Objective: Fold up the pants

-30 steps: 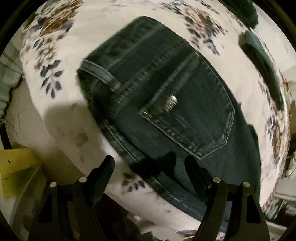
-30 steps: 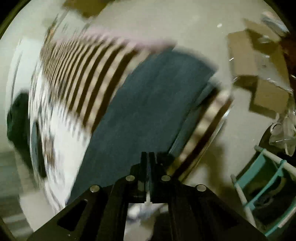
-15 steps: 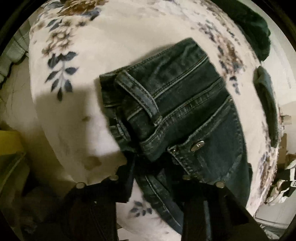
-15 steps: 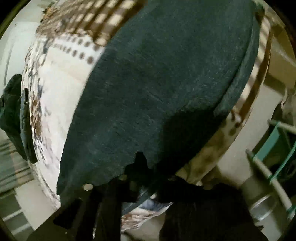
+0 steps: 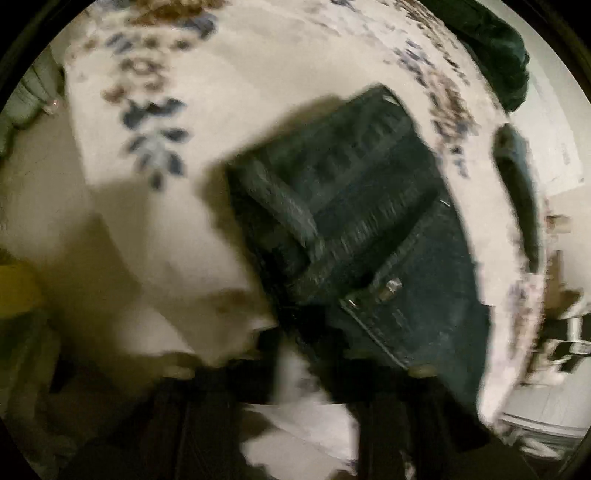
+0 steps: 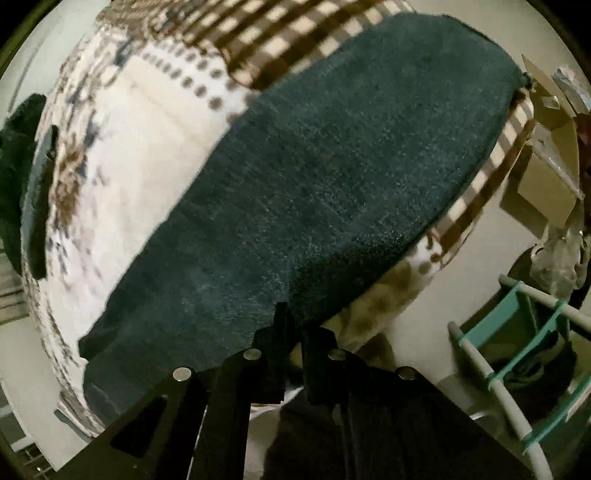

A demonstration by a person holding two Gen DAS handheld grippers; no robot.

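Dark blue denim pants lie on a bed with a floral cover (image 5: 207, 55). In the blurred left wrist view the waistband end (image 5: 332, 206) is bunched, with a belt loop and a riveted back pocket (image 5: 417, 314) showing. My left gripper (image 5: 306, 332) is shut on the waistband's near edge. In the right wrist view a flat pant leg (image 6: 332, 177) stretches away across the bed. My right gripper (image 6: 295, 325) is shut on that leg's near edge, and the cloth hides its fingertips.
Dark green clothes (image 5: 495, 55) and a folded dark item (image 5: 517, 177) lie at the bed's far side. A brown checked cloth (image 6: 288, 33) lies under the leg. A teal and white rack (image 6: 517, 350) and cardboard boxes (image 6: 546, 177) stand right of the bed.
My left gripper went from wide open to shut on the waistband, which has bunched up and shifted right. The right gripper stayed shut and carried the leg edge across the bed.
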